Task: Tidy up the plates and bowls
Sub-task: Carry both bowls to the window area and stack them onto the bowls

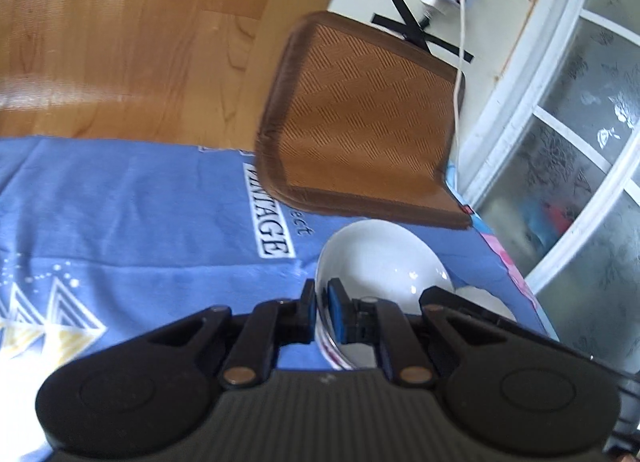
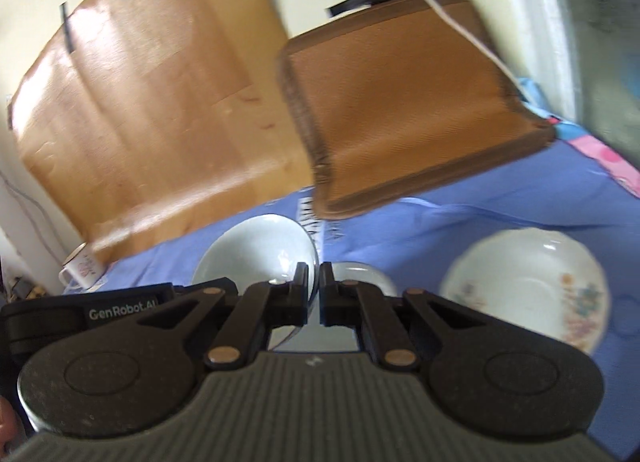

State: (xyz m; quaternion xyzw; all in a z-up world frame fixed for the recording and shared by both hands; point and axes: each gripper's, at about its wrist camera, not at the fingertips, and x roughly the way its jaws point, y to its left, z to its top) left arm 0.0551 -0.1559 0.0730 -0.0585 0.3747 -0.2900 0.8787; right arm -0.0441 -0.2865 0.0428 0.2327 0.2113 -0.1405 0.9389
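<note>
1. My left tool [image 1: 322, 304] is clenched on the rim of a plain white bowl [image 1: 384, 258]; the rim runs between its blue pads [image 1: 338, 302], one inside the bowl and one outside.
2. In the left wrist view that bowl sits at about 5 o'clock, over a blue printed cloth [image 1: 140, 213] that covers the table.
3. A brown woven mat [image 1: 360, 121] leans at about 1 o'clock beyond the bowl, with a white cable [image 1: 462, 33] trailing over its far corner.
4. My right tool [image 2: 315, 290] has its fingers drawn almost together at the near rim of the same white bowl [image 2: 256, 250]; I cannot tell whether it is gripping that rim.
5. In the right wrist view a floral plate [image 2: 528, 290] lies at about 3 o'clock on the blue cloth [image 2: 460, 213], apart from the bowl.
6. A small printed mug [image 2: 82, 268] stands at about 9 o'clock, at the foot of a brown board [image 2: 152, 101].
</note>
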